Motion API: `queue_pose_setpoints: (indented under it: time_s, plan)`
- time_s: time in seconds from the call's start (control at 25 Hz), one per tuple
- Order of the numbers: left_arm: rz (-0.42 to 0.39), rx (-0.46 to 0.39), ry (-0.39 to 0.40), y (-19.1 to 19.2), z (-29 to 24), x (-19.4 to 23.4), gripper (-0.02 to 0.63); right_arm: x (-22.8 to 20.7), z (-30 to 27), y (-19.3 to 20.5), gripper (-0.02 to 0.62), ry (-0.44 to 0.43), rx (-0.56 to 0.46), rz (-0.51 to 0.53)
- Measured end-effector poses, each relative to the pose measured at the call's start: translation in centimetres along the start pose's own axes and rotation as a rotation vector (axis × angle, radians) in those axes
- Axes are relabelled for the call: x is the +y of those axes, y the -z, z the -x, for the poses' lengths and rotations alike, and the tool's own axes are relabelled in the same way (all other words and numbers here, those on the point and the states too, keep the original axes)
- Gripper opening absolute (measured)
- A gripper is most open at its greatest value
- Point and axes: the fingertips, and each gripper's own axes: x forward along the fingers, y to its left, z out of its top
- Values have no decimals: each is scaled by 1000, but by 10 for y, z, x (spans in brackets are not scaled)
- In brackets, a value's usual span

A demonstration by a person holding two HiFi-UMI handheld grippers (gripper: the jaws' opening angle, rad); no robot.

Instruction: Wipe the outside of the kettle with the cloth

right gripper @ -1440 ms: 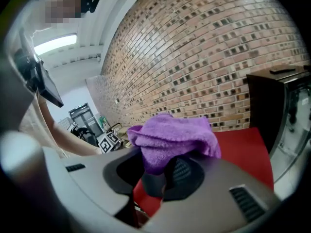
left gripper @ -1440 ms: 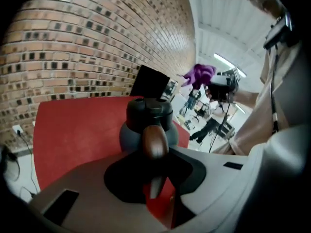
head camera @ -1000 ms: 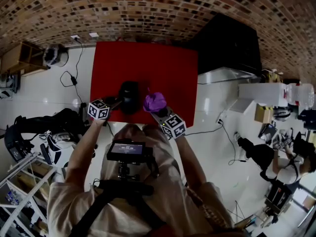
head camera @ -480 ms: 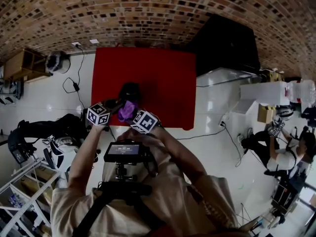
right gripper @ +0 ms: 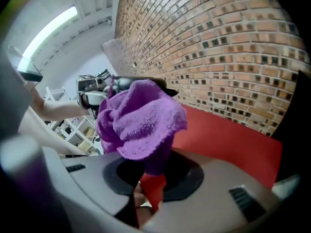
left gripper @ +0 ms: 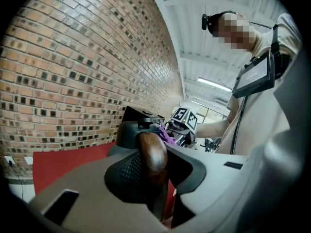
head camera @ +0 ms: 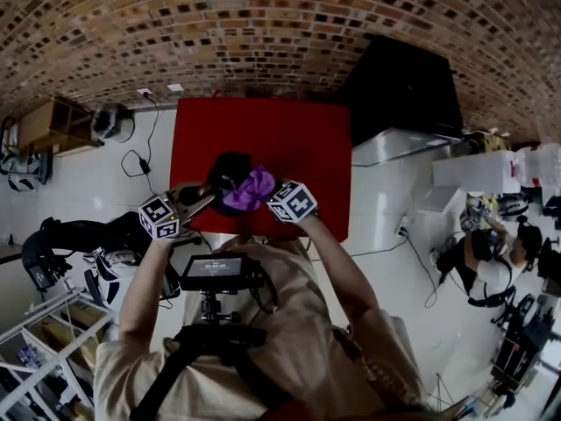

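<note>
In the head view, my left gripper (head camera: 203, 198) holds the black kettle (head camera: 230, 170) up over the near part of the red table (head camera: 298, 143). In the left gripper view the jaws of that gripper (left gripper: 153, 165) are shut on the kettle's brown wooden handle (left gripper: 151, 152), with the dark kettle body (left gripper: 131, 131) just beyond. My right gripper (head camera: 266, 196) is shut on a bunched purple cloth (head camera: 250, 189), which lies against the kettle's right side. The cloth (right gripper: 141, 120) fills the right gripper view, hiding most of the kettle (right gripper: 146, 83) behind it.
A black cabinet (head camera: 403, 82) stands right of the table, against the brick wall (head camera: 263, 24). Cables (head camera: 140, 152) trail over the white floor on the left. Another person (head camera: 486, 266) crouches at far right. Wire shelving (head camera: 35, 340) is at lower left.
The left gripper has lifted the kettle off the red table. The right gripper carried the purple cloth leftward in front of the kettle, then up against its right side.
</note>
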Motion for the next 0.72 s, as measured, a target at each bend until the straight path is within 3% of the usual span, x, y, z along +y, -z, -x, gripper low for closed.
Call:
queue_pose_setpoints:
  time_s: [0.24, 0.44, 0.6, 0.72]
  plan:
    - [22, -68, 15, -24, 8, -15, 91, -48, -10, -31, 104, 86, -81, -3]
    - [38, -127, 23, -41, 8, -27, 89, -73, -18, -65, 104, 174, -124, 95]
    - [58, -172, -15, -53, 9, -21, 89, -81, 47, -68, 104, 203, -221, 29]
    - [50, -183, -58, -63, 11, -9, 89, -50, 106, -75, 104, 155, -300, 6]
